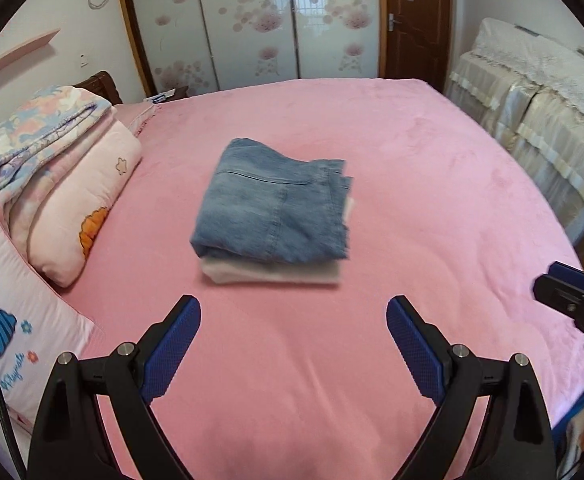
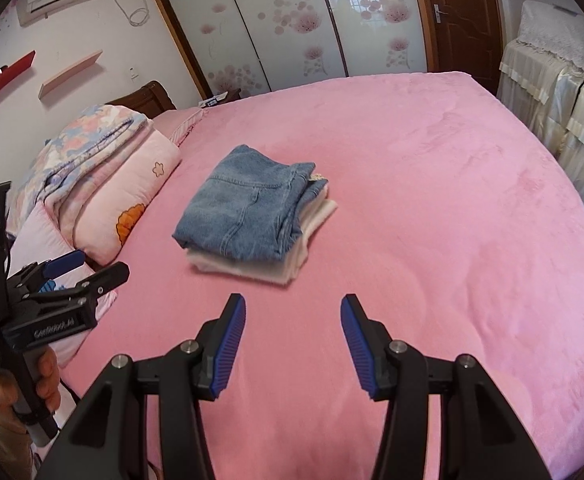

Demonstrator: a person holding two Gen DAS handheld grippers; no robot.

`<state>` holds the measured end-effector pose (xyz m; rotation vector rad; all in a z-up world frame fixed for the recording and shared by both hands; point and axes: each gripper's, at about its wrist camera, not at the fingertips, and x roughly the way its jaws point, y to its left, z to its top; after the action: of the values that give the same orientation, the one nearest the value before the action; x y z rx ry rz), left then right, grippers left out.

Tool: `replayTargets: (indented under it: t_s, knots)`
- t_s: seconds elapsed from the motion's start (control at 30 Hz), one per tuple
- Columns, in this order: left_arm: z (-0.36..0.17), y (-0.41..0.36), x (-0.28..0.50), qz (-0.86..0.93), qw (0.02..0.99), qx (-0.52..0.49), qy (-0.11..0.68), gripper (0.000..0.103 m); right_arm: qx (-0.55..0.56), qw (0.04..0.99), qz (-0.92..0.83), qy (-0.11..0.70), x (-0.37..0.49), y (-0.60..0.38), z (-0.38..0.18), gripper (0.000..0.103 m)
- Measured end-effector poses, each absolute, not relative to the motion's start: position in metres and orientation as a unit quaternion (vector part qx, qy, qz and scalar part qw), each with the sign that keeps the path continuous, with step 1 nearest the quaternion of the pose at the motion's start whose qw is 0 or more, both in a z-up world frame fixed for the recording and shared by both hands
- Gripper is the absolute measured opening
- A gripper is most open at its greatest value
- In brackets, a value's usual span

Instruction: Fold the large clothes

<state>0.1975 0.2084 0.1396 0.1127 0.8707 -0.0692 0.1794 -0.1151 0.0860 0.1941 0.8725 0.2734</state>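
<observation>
both claws released and empty: left claw (image 1: 294, 344) and right claw (image 2: 293, 340) hang over bare pink bed (image 1: 432, 200). ahead of both, folded jeans (image 1: 268, 208) sit stacked on a pale folded garment (image 1: 268, 274). judgement: fold appears complete; withdraw clear without brushing the stack.

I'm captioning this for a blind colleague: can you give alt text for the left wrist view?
Folded jeans lie on a folded pale garment mid-way across a pink bed. The open, empty left gripper is above the bedspread in front of them; stacked bedding lies left.
</observation>
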Motion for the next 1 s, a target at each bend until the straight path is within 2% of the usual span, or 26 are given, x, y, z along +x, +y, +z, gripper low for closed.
replayTargets:
  t_s: [0.07,0.2,0.37,0.5,1.0]
  knots:
    - [0.142,0.201,0.177,-0.042,0.906,0.044,0.419,0.093,0.083,0.896,0.128,0.418,0.162,-0.117,0.089,0.05]
    - [0.142,0.187,0.135,-0.053,0.909,0.032,0.412,0.093,0.06,0.903,0.118,0.408,0.126,-0.121,0.092,0.059]
    - [0.134,0.179,0.087,-0.053,0.915,0.006,0.401,0.093,0.056,0.913,0.108,0.39,0.076,-0.132,0.092,0.06]
    - [0.123,0.176,0.057,-0.043,0.913,-0.018,0.405,0.093,0.062,0.919,0.101,0.377,0.042,-0.14,0.087,0.065]
    - [0.092,0.161,-0.028,-0.01,0.922,0.0,0.387,0.093,0.063,0.929,0.074,0.356,-0.034,-0.137,0.045,0.065]
